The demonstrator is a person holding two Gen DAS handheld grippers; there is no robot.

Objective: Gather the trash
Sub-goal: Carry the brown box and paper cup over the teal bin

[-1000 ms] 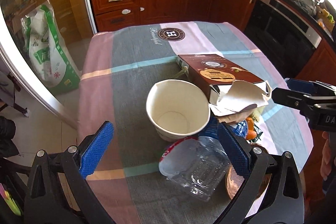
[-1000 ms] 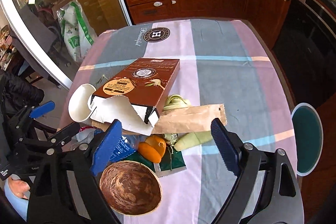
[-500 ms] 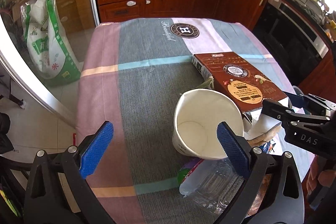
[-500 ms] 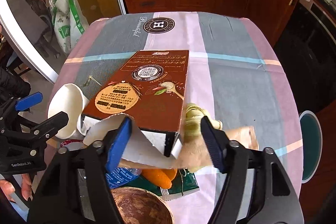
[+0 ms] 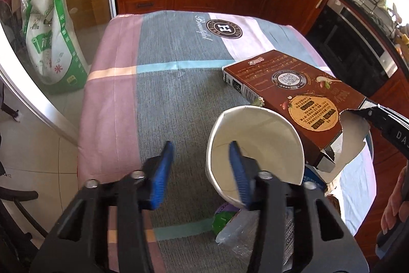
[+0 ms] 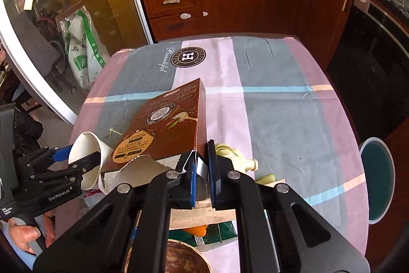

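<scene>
Both grippers have been closing — right gripper (image 6: pixel 202 170) is now pinching the brown box (image 6: pixel 163 127) at its torn near end, box tilting up. Left gripper (image 5: pixel 202 170) is half-closing across the paper cup (image 5: pixel 255 145) rim — one finger inside, one outside, wall not yet pinched.

We see our left gripper (image 5: pixel 199 165) with its blue pads (image 5: pixel 163 170) drawn in, having just been closing; one finger is inside the white paper cup (image 5: pixel 265 137), the other outside its wall, and whether they press it we cannot tell. The cup leans against a torn brown box (image 5: pixel 288 86) on the checked tablecloth (image 5: pixel 158 99). A crumpled clear plastic bottle (image 5: pixel 237 239) lies below the cup.
</scene>
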